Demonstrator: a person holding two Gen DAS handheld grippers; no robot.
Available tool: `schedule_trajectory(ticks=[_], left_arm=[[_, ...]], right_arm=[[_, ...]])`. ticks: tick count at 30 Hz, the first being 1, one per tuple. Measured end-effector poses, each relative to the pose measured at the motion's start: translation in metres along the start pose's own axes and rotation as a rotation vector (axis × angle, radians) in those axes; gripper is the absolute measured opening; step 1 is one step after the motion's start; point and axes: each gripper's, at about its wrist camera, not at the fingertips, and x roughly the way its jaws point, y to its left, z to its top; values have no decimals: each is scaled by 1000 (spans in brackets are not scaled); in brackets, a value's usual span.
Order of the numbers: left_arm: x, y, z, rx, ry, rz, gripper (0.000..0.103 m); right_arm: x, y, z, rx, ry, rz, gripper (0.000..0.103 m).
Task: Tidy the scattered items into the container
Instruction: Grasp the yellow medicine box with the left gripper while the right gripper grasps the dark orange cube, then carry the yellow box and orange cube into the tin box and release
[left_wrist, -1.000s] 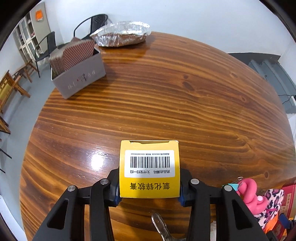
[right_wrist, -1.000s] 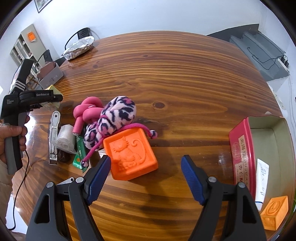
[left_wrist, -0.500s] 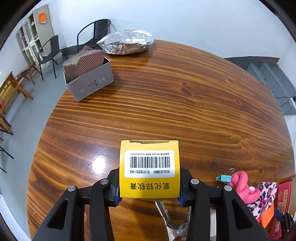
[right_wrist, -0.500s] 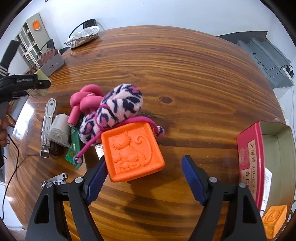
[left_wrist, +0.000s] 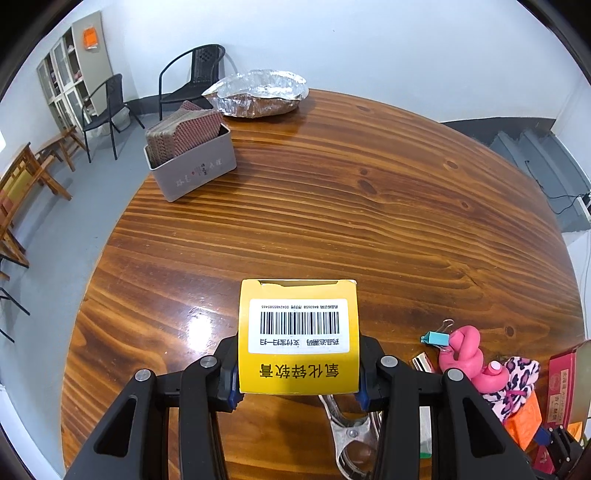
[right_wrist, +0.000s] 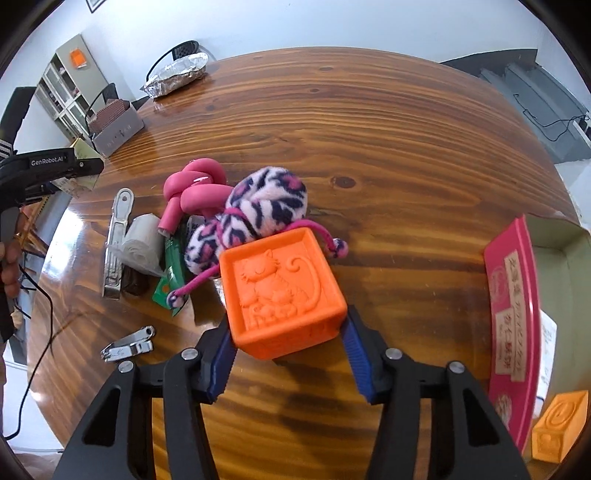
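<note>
My left gripper (left_wrist: 297, 373) is shut on a yellow medicine box (left_wrist: 298, 338) with a barcode label, held above the round wooden table (left_wrist: 351, 206). My right gripper (right_wrist: 286, 328) is closed around an orange cat-embossed block (right_wrist: 280, 291), its blue pads touching both sides. The red container (right_wrist: 513, 314) lies at the right, open, with another orange block (right_wrist: 559, 424) and a white packet inside. Beside the block lie a leopard-print plush (right_wrist: 258, 210), a pink knotted toy (right_wrist: 195, 188), a white roll (right_wrist: 142, 243), a green packet (right_wrist: 168, 280), a metal clip (right_wrist: 116, 240) and nail clippers (right_wrist: 129, 345).
A grey box of brown cards (left_wrist: 192, 162) and a foil-covered dish (left_wrist: 258, 92) stand at the table's far side. A blue binder clip (left_wrist: 436, 336) lies by the pink toy. Chairs and shelves stand beyond the table on the left.
My right gripper moved forward and closed its jaws onto the orange cat block. My left gripper rose and pulled back with the yellow box still in it.
</note>
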Motion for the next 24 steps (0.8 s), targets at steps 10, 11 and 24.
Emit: schedule_trajectory(ticks=[10, 11, 24], left_arm=[[-21, 6, -16, -26, -10, 6, 46], [-24, 6, -19, -30, -13, 6, 46], [-63, -21, -53, -12, -35, -21, 46]], right_arm=[[-28, -3, -27, 34, 17, 76, 56], [-32, -4, -30, 36, 14, 79, 56], [-72, -21, -50, 54, -63, 74, 56]])
